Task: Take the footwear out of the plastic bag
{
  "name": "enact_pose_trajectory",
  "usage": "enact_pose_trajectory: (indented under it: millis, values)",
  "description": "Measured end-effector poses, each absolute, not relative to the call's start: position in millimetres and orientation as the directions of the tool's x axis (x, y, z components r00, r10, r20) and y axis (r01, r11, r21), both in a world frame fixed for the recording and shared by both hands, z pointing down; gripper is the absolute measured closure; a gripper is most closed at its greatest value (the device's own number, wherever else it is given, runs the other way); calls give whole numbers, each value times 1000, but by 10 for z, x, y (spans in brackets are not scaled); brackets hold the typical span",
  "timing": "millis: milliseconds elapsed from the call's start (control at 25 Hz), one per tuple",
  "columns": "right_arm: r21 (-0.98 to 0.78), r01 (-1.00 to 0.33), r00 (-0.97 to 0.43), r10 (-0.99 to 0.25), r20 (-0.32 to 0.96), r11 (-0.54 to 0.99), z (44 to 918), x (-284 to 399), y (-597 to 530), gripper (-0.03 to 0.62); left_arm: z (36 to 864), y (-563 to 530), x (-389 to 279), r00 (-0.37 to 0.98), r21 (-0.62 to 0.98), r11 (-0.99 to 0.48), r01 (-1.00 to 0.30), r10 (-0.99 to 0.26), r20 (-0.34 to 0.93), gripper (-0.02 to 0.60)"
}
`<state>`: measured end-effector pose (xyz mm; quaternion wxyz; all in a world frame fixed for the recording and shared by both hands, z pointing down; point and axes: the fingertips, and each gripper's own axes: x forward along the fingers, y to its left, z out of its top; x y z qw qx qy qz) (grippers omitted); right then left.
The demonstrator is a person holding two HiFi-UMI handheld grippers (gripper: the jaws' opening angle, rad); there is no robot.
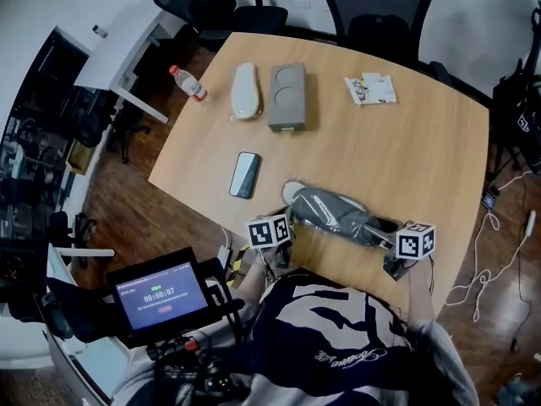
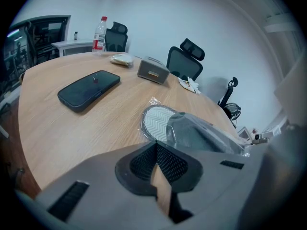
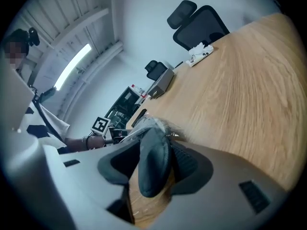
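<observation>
My right tongs [image 3: 154,152] are clenched on the dark end of the grey slipper [image 1: 334,210]. It bulges up between the pads and hides most of what lies beyond (only a crinkle of film shows past the tip). My left tongs [image 2: 156,143] are closed, pads meeting at the tip with nothing visible between them. That tip sits right at the heel end of the plastic bag [image 2: 153,101], and I cannot tell whether a sliver of film is caught there.

The slipper is inside the bag, lying along the near edge of the tabletop [image 1: 406,142] between my two tongs, with a pale zigzag-patterned face at its left end. Seen from my head, my own shoulders cut off that edge, and only the tongs' marker cubes show.

Bare wood runs from the bag to the right edge and toward the far right corner. A phone [image 1: 245,174] lies toward the left edge, apart from the bag. By the far left corner stands a bottle [image 1: 188,83] (label too small to read). Near it a pale slipper-shaped pack [image 1: 246,91] and a grey box [image 1: 287,97] with two round hollows lie side by side. A printed packet [image 1: 370,89] lies near the far edge, its print illegible. Office chairs [image 1: 376,11] crowd that edge, and cables [image 1: 486,260] trail on the floor off the right edge.

The only writing I can read is 00:00:07, on the small screen [image 1: 162,296] at my left.
</observation>
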<state>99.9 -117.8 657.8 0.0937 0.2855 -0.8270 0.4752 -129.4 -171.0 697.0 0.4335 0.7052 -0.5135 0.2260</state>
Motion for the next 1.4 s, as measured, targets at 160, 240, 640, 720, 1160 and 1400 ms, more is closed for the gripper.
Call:
enact_pose_trajectory:
  millis: [160,240,640,720,1160,1400]
  values:
    - [-801,-488,-840,-434,324,347,6471,1027,-1202,433,6979,-1722,-1289,371,388,-82,-918,-529,764,578]
    - [-849,-400,-846,-495,198,344,6306,1060,-1243,513,6990,-1726,-1285,383,405,-77,-911,-522,762,578]
    - [-769,-530,-820,-445,359,357,6545,880,-1306,500,7057,-1791,-1249,408,438,-67,-897,-509,758,578]
    - [-770,-547,-803,-465,373,327,6566,901,-1326,510,7057,-1800,-1239,408,437,-68,-897,-509,758,578]
    - [-759,-590,-758,-514,401,277,6357,1073,-1089,525,7001,-1773,-1315,404,431,-71,-900,-510,760,578]
    - [-754,-619,-722,-537,437,219,6309,1234,-870,525,6974,-1858,-1307,306,240,-190,-952,-559,771,578]
